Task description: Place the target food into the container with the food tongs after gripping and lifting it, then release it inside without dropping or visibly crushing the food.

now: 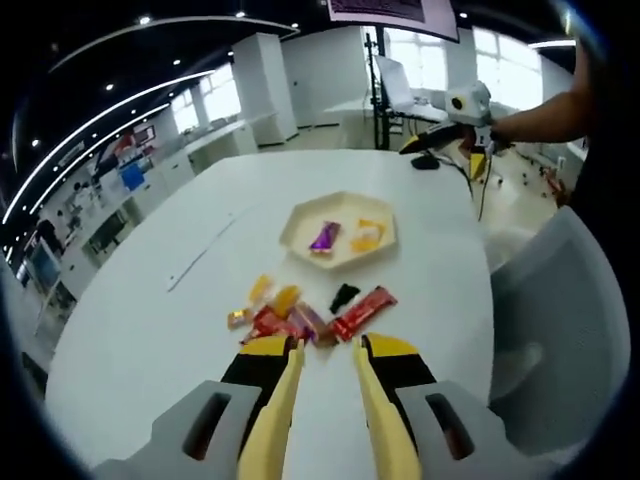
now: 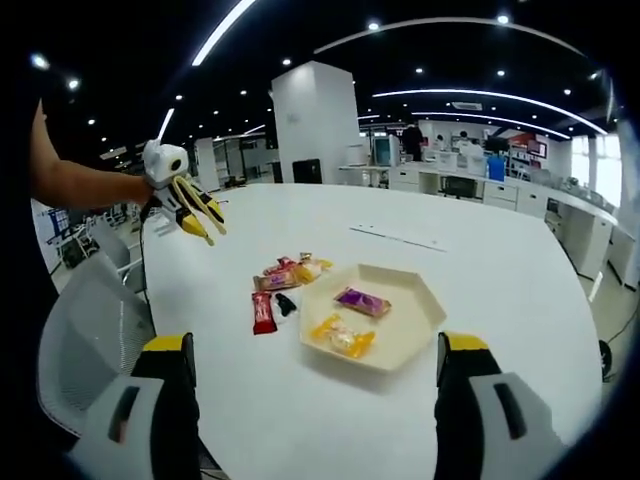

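In the left gripper view, the desk [image 1: 200, 300] fills the centre of the frame, with a tray [image 1: 340, 232] on it just above the middle. Two snacks [image 1: 345, 236] lie in the tray, side by side. Below the tray, apart from it, a heap of snacks [image 1: 310, 312] lies on the desk, just above the left tool [image 1: 326, 350] at bottom centre. The right tool [image 1: 455, 130] is at upper right, past the desk's far edge. A chair [image 1: 555, 330] stands at right, beside the desk. In the right gripper view, the tray [image 2: 420, 320] sits at centre with the heap [image 2: 280, 285] just left of it, the chair [image 2: 85, 330] at lower left, and the left tool [image 2: 200, 215] above it.
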A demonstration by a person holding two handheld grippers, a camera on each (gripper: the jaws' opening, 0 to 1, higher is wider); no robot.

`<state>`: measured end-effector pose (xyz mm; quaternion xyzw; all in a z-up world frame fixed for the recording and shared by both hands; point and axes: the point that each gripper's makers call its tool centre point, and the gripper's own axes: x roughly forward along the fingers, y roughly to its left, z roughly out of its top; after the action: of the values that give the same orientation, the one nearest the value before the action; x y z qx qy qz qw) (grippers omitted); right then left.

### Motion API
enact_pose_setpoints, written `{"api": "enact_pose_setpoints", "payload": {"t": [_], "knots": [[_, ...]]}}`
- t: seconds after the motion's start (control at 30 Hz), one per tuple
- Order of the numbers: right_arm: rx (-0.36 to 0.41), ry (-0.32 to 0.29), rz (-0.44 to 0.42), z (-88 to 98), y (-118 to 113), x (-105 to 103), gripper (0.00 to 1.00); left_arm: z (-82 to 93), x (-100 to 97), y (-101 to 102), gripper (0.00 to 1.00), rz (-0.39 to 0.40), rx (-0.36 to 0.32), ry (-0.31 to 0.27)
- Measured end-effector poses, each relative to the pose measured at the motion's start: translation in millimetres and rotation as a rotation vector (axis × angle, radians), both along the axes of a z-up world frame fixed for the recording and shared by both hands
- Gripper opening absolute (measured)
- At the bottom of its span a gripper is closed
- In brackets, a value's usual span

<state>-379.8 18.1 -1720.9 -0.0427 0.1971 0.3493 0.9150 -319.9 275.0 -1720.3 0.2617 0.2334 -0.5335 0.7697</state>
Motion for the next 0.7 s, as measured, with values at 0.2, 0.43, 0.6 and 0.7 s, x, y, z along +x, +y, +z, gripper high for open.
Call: {"api": "enact_pose_setpoints", "payload": {"t": [0.2,0.43,0.6,0.7], "knots": [[0.011,0.002,-0.007,-1.4,-2,-5,0.99,-14.5,0.9,-25,0.23,-0.078,0.028,-0.006],[0.027,-0.001,-0.014,-2.2,-4,-10,0.99,-27.4,0.6,-46,0.24,-0.163,0.053,0.001],[0.036,0.008,-0.025,-7.8,-9,-13,0.99,-42.6,3.5,-60,0.24,-0.235,0.083,0.002],[0.042,0.015,-0.033,-11.5,-11,-16,0.99,-49.5,5.3,-68,0.24,-0.258,0.091,0.021]]}}
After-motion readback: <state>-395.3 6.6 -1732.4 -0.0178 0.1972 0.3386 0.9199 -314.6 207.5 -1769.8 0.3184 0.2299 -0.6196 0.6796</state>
